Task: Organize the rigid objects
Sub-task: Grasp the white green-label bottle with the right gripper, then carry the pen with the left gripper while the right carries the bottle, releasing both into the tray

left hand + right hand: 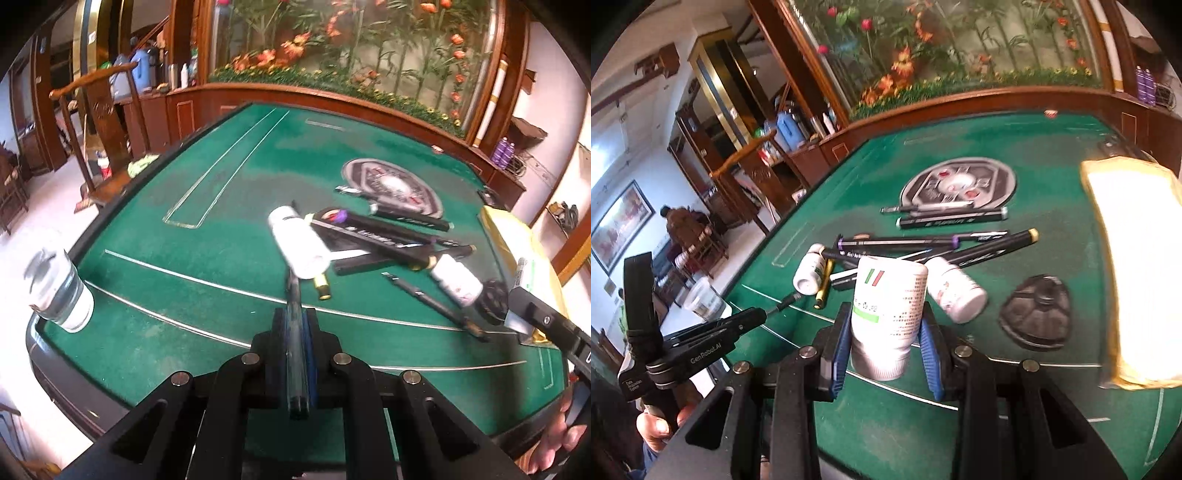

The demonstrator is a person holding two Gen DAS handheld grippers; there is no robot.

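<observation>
My left gripper (295,314) is shut on a slim dark pen (293,291) that points out ahead over the green table (166,280). In the right wrist view my right gripper (886,308) is shut on an upright white bottle (890,295) with a green label, its blue pads (840,347) against the bottle's sides. Beyond lies a pile of black markers (953,221), a gold pen (823,286) and two white bottles on their sides (810,273) (956,291). The left gripper (701,343) shows at the left of that view, held by a hand.
A clear plastic cup (59,291) stands at the table's left corner. A yellow package (1137,266) lies at the right edge, with a black ribbed object (1038,314) beside it. A round grey disc (960,184) marks the table's centre. A wooden chair (103,122) stands beyond the left edge.
</observation>
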